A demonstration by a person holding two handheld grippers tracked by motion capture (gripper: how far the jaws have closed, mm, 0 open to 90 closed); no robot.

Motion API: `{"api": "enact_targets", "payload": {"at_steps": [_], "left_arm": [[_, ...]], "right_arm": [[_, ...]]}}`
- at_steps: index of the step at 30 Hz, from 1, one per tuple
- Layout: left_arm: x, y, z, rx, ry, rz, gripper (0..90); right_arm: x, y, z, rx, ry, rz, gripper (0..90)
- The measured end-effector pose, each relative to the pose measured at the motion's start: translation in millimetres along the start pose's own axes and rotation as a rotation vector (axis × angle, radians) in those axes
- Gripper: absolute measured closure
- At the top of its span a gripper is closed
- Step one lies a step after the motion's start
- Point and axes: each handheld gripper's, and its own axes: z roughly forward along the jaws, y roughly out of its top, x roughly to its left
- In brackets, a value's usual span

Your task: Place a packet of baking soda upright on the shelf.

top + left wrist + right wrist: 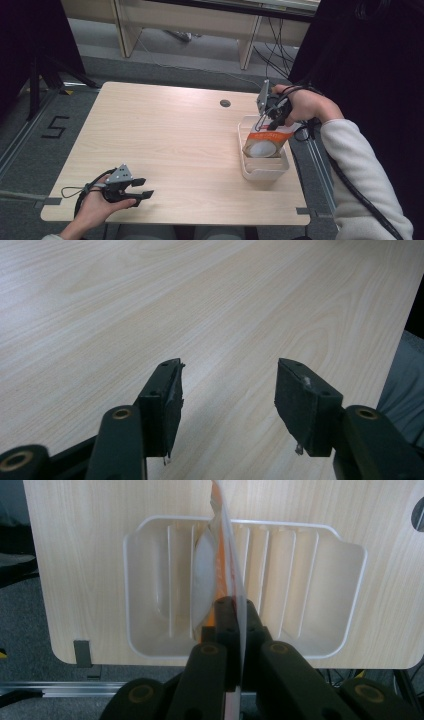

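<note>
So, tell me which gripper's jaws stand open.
The left gripper, resting near the table's front edge, jaws apart and empty. The right gripper pinches the packet over the slotted tray.

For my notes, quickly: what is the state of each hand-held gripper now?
Left hand-held gripper: open, holding nothing.
Right hand-held gripper: closed on the packet, over the white tray.

High view: above near table edge [175, 212], facing forward-down. Left gripper view: low, close over tabletop. Right gripper view: straight down, near white tray [145, 535]; tray [265, 172] shared with high view.
</note>
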Motion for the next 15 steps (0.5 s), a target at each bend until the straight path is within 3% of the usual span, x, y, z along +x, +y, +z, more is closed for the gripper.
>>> {"api": "enact_targets", "payload": {"at_steps": [4, 6, 15], "left_arm": [[0.9, 0.3, -0.1, -0.004, 0.0, 0.017, 43.9], [0.1, 0.1, -0.1, 0.0, 0.0, 0.001, 43.9], [0.1, 0.1, 0.0, -0.001, 0.0, 0.0, 43.9]], "right_arm": [[-0.1, -0.7, 1.5, -0.006, 0.007, 0.008, 90.0], [-1.4, -1.0, 1.9, -0.004, 0.004, -0.011, 90.0], [0.0, -2.5, 2.3, 0.005, 0.01, 0.011, 90.0]]}}
